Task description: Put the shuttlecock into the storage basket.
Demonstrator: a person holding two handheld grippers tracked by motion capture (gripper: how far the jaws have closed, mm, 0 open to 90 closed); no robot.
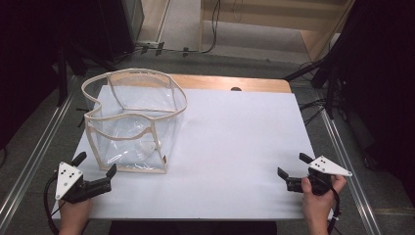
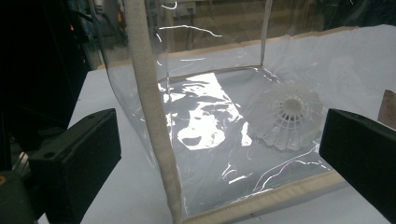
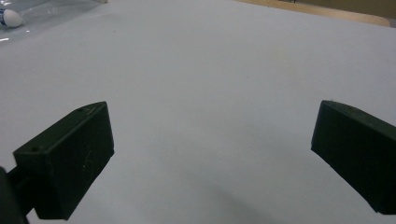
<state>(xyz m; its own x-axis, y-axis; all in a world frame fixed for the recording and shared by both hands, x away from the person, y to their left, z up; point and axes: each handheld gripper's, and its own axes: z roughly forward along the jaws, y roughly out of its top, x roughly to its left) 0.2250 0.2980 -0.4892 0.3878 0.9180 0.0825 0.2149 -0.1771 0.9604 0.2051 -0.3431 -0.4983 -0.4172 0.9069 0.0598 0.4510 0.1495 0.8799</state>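
A clear plastic bag [image 1: 132,120] with cream fabric edging stands upright on the white table [image 1: 235,147], at about 10 o'clock from the table's centre in the high view. Its top is open and its rim curves unevenly. Inside, on the bottom of the bag, lies a white shuttlecock [image 2: 288,116]; it rests on its side, with the skirt facing the left gripper view's camera. In the high view it is a faint pale shape [image 1: 147,146] near the front wall of the bag.

The left gripper [image 1: 95,166] is at about 8 o'clock on the table, just beside the near left corner of the bag. Its jaws are spread wide and grip nothing. In the left gripper view the vertical cream seam [image 2: 152,116] of the bag's corner stands between the two jaws, closer to the left one; I cannot tell if the seam touches a jaw.

The right gripper [image 1: 293,165] is at about 4 o'clock, well apart from the bag, held by the person's hand [image 1: 318,196] at the table's near right edge. Its jaws are also wide apart and hold nothing, and only bare white surface lies between them in the right gripper view.
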